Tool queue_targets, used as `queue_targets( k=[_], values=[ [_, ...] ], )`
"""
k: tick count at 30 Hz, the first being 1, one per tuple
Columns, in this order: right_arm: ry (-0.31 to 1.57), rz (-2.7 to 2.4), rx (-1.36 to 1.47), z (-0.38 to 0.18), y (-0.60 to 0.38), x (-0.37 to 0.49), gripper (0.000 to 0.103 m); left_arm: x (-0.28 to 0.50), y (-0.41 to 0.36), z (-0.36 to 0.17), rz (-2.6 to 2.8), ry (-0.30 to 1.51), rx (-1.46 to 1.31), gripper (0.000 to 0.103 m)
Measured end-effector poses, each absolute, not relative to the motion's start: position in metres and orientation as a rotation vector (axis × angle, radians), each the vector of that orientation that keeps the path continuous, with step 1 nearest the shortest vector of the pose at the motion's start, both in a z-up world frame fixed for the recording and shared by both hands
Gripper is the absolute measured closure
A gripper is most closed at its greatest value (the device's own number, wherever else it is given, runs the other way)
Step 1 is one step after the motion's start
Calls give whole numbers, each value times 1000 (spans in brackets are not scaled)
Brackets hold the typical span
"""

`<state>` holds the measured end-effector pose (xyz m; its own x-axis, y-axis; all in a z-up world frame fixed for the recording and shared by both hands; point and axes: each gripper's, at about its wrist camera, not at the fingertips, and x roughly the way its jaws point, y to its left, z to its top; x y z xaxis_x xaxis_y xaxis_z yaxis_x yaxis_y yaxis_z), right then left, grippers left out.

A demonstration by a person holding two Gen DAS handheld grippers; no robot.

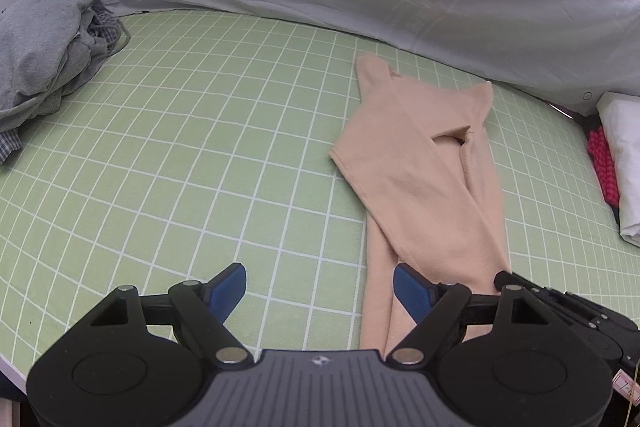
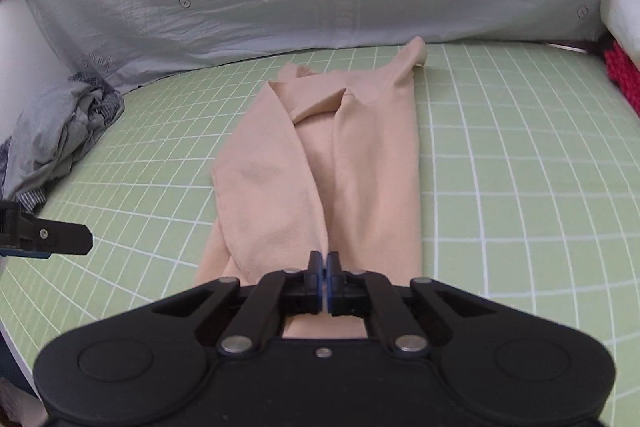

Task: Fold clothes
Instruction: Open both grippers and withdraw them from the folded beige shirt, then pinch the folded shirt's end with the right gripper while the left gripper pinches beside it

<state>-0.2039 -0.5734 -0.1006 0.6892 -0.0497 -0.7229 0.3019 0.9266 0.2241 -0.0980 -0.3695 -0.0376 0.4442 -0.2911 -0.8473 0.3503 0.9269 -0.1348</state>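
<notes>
Risk: While the right claw [image 2: 323, 265] stood fully closed at the near hem of the peach garment [image 2: 320, 171], whether it had pinched cloth could not be told; lifting might drag the folds apart.
Left claw [image 1: 320, 287]: wide open, empty, just beside the garment's near end.
Garment: flat on the green grid bed sheet [image 1: 200, 131].
Count: two claws, one peach garment, one grey clothes heap [image 1: 44, 55] well apart from it.
</notes>
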Motion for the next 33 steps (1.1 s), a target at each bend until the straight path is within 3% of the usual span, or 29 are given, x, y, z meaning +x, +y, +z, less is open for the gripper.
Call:
queue_targets(
  k=[10, 16, 21, 22, 23, 25, 33],
  values=[
    [749, -272, 549, -93, -559, -281, 101, -129, -377, -44, -537, 1062, 128, 21],
    [514, -142, 983, -77, -589, -327, 101, -145, -384, -48, -570, 1094, 141, 21],
    [705, -320, 991, -109, -600, -326, 99, -153, -381, -55, -550, 1131, 146, 21],
    [709, -315, 1048, -118, -603, -327, 94, -155, -380, -57, -544, 1138, 147, 21],
    [720, -318, 1073, -124, -603, -327, 75, -156, -379, -58, -537, 1144, 148, 21],
    [759, -334, 1046, -128, -600, -324, 50, -156, -375, -60, -516, 1155, 146, 21],
    [824, -396, 692, -119, -585, -298, 48, -163, -372, -74, -470, 1200, 141, 21]
  ],
)
